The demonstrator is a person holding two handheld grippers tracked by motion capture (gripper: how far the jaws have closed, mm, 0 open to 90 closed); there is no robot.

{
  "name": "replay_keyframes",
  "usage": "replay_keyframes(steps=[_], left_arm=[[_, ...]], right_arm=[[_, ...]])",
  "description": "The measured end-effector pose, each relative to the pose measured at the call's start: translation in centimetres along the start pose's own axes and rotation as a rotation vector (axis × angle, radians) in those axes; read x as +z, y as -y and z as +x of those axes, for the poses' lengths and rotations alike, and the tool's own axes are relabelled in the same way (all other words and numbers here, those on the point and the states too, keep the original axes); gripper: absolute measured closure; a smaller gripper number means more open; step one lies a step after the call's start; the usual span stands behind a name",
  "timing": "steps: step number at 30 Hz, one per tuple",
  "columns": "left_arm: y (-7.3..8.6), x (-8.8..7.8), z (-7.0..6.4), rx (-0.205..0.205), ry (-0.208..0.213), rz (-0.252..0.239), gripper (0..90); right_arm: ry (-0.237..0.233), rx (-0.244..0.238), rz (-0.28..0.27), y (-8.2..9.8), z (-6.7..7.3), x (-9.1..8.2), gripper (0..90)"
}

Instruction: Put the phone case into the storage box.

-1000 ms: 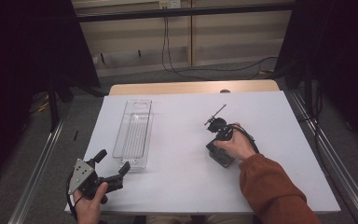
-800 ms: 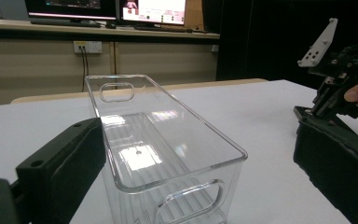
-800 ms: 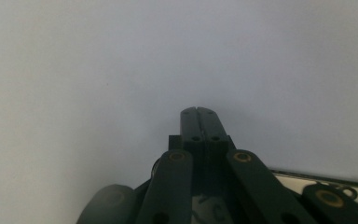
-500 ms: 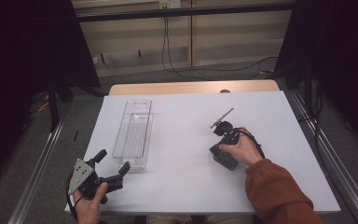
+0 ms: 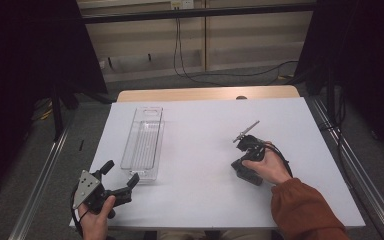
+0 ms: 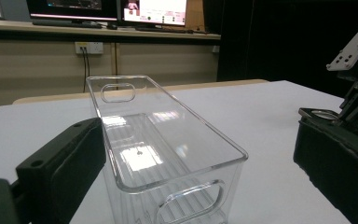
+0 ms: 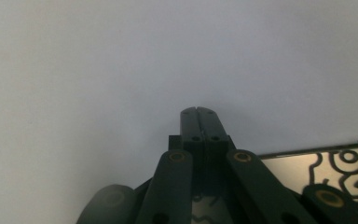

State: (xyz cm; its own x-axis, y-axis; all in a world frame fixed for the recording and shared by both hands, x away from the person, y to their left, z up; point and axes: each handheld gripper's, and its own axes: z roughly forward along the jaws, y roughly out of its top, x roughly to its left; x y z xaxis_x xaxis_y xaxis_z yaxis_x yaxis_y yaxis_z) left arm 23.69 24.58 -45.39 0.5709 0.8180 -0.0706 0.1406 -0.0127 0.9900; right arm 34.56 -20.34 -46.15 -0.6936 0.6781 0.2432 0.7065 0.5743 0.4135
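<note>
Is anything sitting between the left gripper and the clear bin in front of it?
Nothing visible. The left gripper has its jaws open right at the near end of the clear bin, with bare white table between them. In the left gripper view the bin stands between the jaws, apparently untouched.

Monitors (image 6: 107,10) and wall socket (image 6: 88,47) behind the table (image 5: 205,94)

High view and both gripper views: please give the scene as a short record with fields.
surface: white table
container: clear plastic bin, empty, upright, on the left half of the table
left gripper: open, at the bin's near end, bin between the jaws, pads not pressing
right gripper: shut, holding nothing, on the right half of the table, pointing at the surface
</note>
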Motion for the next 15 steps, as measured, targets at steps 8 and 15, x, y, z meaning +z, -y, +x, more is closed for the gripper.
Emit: replay_keyframes(steps=[8, 15], left_arm=[[0.0, 0.0, 0.1, 0.000, -0.001, 0.001, 2.4], [0.1, 0.1, -0.1, -0.009, 0.000, -0.001, 2.4]], right_arm=[[0.011, 0.006, 0.001, 0.8, 0.0, -0.4, 90.0], [0.015, 0.018, -0.014, 1.4, 0.0, -0.6, 90.0]])
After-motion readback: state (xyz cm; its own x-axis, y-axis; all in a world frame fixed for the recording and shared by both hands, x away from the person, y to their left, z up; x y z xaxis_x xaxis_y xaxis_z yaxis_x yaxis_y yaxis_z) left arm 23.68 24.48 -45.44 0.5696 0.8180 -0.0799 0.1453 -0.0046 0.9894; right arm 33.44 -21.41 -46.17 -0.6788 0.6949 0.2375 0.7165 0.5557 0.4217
